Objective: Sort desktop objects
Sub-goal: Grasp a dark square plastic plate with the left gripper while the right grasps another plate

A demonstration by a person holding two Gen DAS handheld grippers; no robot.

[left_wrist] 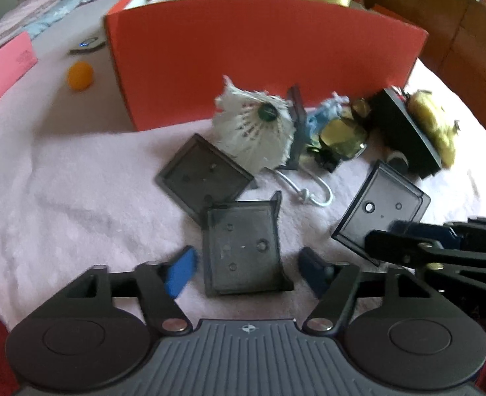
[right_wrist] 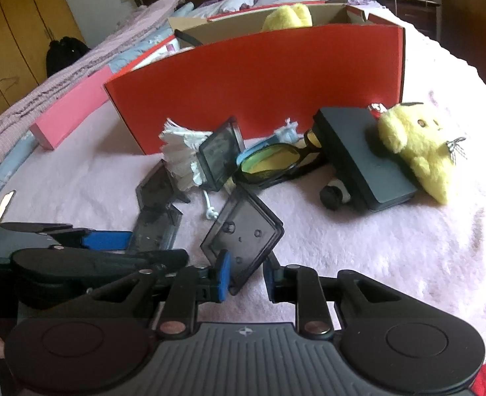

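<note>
Pale pink fleece (left_wrist: 61, 204) covers the surface, with an open red box (left_wrist: 262, 52) behind the clutter. Left gripper (left_wrist: 246, 269) stands apart around a smoky plastic tray (left_wrist: 243, 250), its pads not touching it. Right gripper (right_wrist: 244, 280) is narrowly apart at the corner of a second tray (right_wrist: 243, 241); whether the pads press it, I cannot tell. These trays look light, stiff and slippery, so I would hold the raised rims. Motion blur hides the shuttlecock (left_wrist: 256, 125) details.
</note>
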